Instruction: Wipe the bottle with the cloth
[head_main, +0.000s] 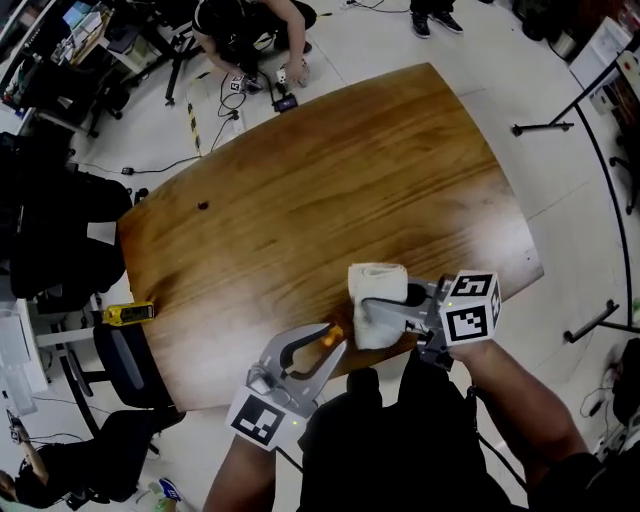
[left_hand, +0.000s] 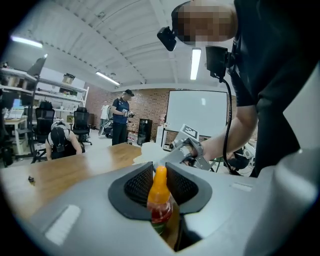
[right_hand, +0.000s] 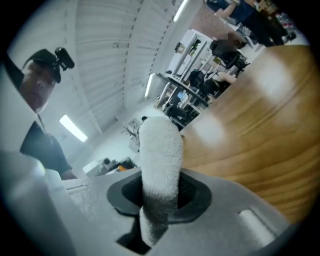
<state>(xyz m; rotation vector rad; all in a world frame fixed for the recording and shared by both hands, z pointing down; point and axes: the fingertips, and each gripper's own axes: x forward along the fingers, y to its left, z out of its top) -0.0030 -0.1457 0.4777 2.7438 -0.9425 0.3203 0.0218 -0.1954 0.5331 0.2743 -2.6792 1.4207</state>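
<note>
Left gripper: the left gripper (head_main: 330, 345) (left_hand: 160, 175) is near the table's near edge, jaws narrow, pads pressed on both sides of the bottle.
Bottle: the bottle (head_main: 334, 334) (left_hand: 159, 197) is small, with an orange cap above a red body; it stands up between the left jaws, cap pointing away from the gripper's camera.
Right gripper: the right gripper (head_main: 372, 310) (right_hand: 160, 192) is just right of the left one, jaws closed tight on the cloth.
Cloth: the cloth (head_main: 375, 280) (right_hand: 160, 165) is white and fuzzy, folded into a thick roll that sticks out past the jaws; in the head view it hangs just right of and beyond the bottle's cap. Whether the 2 touch I cannot tell.
Surface: the table (head_main: 330, 180) is a glossy brown wood top with rounded corners; 1 small dark speck (head_main: 203, 206) sits toward its far left.
Room: a pale floor with cables, a dark chair (head_main: 125, 365) at the near left, a yellow and black item (head_main: 128, 313) beside the table's left edge, a person (head_main: 245, 30) crouched past the far edge, a whiteboard (left_hand: 196, 112) and a standing person (left_hand: 121, 117) in the left gripper view.
</note>
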